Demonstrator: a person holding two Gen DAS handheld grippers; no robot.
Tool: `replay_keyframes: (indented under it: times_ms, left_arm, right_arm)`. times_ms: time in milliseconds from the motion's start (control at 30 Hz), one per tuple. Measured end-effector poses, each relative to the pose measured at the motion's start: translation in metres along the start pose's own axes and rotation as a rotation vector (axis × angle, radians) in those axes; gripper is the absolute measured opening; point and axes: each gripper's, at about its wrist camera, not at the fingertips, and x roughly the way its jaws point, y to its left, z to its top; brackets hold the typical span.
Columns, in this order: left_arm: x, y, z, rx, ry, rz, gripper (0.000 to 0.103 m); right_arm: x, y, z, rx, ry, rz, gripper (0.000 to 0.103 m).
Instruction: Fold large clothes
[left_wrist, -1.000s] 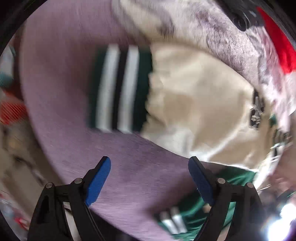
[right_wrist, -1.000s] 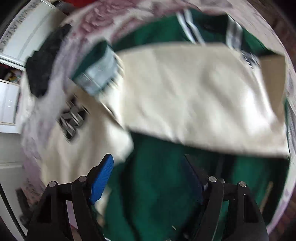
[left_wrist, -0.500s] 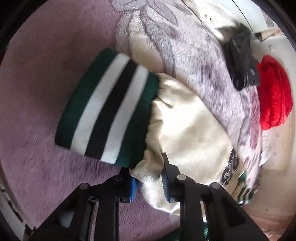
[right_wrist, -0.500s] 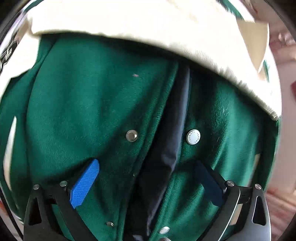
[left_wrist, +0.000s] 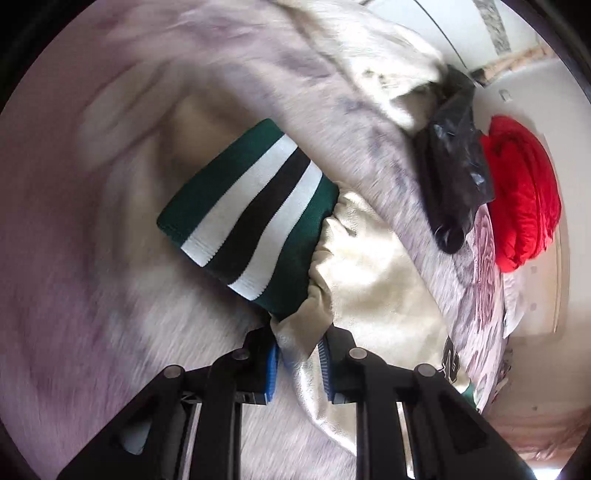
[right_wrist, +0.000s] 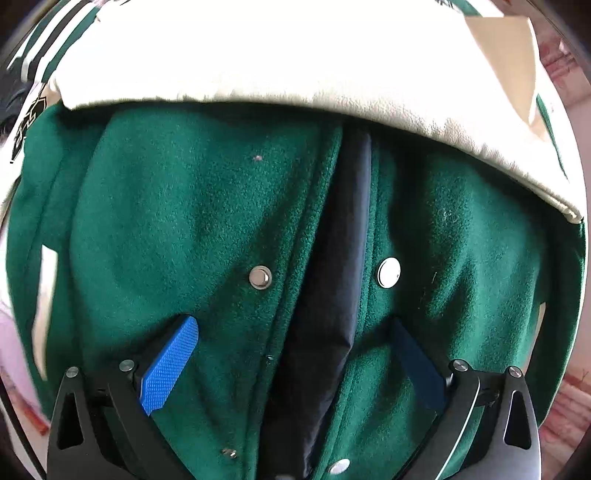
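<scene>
While L fingers (left_wrist: 297, 363) pinch sleeve (left_wrist: 373, 280) — R fingers (right_wrist: 291, 365) spread.

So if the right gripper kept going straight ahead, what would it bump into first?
Probably the green jacket front. The right gripper, jaws wide open, points at the dark strip between the two snaps, though how close it is I can't tell.

Support surface: a bed covered by a mauve floral blanket (left_wrist: 92, 258). Lying on it ahead of the jaws: the varsity jacket (left_wrist: 373, 280); beyond, a black item (left_wrist: 454, 177) and a red garment (left_wrist: 524, 192).
</scene>
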Motion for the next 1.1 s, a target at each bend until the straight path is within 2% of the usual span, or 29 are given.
replay_keyframes:
  times_ms: [33,100,133,167,233,267,300,333,367,400,433,467,500,600,733,800,833,900,933,967,1033,1100]
  left_arm:
    - [0.005,-0.006,0.009,0.019,0.0,-0.003,0.016]
    - [0.014,-0.013,0.023,0.052,0.01,-0.008,0.016]
    - [0.021,-0.017,0.031,0.059,0.021,-0.018,0.016]
    - [0.022,-0.017,0.033,0.064,0.035,-0.023,0.018]
    - [0.035,-0.019,0.042,0.058,0.09,-0.034,0.034]
    - [0.039,-0.021,0.045,0.048,0.106,-0.075,0.042]
    - [0.04,-0.022,0.045,0.045,0.109,-0.109,0.062]
    - [0.041,-0.026,0.046,0.044,0.107,-0.132,0.074]
    - [0.042,-0.033,0.045,0.054,0.094,-0.12,0.074]
    - [0.042,-0.038,0.045,0.07,0.077,-0.107,0.073]
    - [0.04,-0.044,0.044,0.086,0.047,-0.117,0.064]
    - [0.036,-0.05,0.045,0.098,0.012,-0.134,0.043]
    - [0.034,-0.057,0.049,0.111,-0.005,-0.123,0.002]
    - [0.022,-0.077,0.059,0.123,-0.043,-0.174,0.002]
    - [0.0,-0.117,0.068,0.233,-0.073,-0.195,0.002]
    - [-0.014,-0.14,0.069,0.307,-0.095,-0.185,0.002]
    - [-0.021,-0.149,0.068,0.331,-0.111,-0.19,0.002]
    - [-0.038,-0.166,0.063,0.387,-0.142,-0.196,0.002]
    - [-0.046,-0.172,0.062,0.403,-0.15,-0.206,0.002]
    - [-0.054,-0.181,0.056,0.424,-0.158,-0.208,0.002]
    - [-0.063,-0.195,0.053,0.457,-0.172,-0.2,0.002]
    - [-0.082,-0.212,0.038,0.529,-0.209,-0.192,0.002]
  right_arm:
    - [-0.004,-0.004,0.002,0.015,0.004,0.027,0.102]
    - [-0.019,-0.01,0.003,0.045,-0.029,0.072,0.093]
    - [-0.028,-0.013,0.004,0.055,-0.052,0.083,0.072]
    - [-0.033,-0.015,0.005,0.064,-0.054,0.099,0.045]
    - [-0.041,-0.021,0.009,0.103,-0.053,0.109,0.042]
    - [-0.047,-0.023,0.01,0.118,-0.071,0.128,0.042]
    - [-0.049,-0.024,0.011,0.123,-0.074,0.142,0.042]
    - [-0.051,-0.024,0.013,0.133,-0.063,0.149,0.042]
    - [-0.054,-0.024,0.014,0.143,-0.064,0.156,0.042]
    - [-0.056,-0.024,0.014,0.149,-0.071,0.171,0.042]
    - [-0.057,-0.022,0.016,0.15,-0.067,0.173,0.042]
    - [-0.056,-0.02,0.017,0.152,-0.054,0.17,0.042]
    - [-0.059,-0.016,0.017,0.149,-0.049,0.17,0.042]
    - [-0.077,-0.007,0.019,0.115,-0.077,0.107,0.042]
    - [-0.126,0.005,0.028,0.1,-0.242,0.022,0.042]
    - [-0.137,0.009,0.036,0.135,-0.295,0.051,0.042]
    - [-0.134,0.011,0.047,0.153,-0.291,0.093,0.042]
    - [-0.117,0.04,0.08,0.181,-0.249,0.166,0.042]
    - [-0.099,0.054,0.095,0.169,-0.203,0.225,0.042]
    - [-0.086,0.083,0.106,0.15,-0.164,0.242,0.042]
    - [-0.054,0.118,0.121,0.088,-0.082,0.221,0.042]
    - [-0.058,0.128,0.121,0.02,-0.107,0.161,0.042]
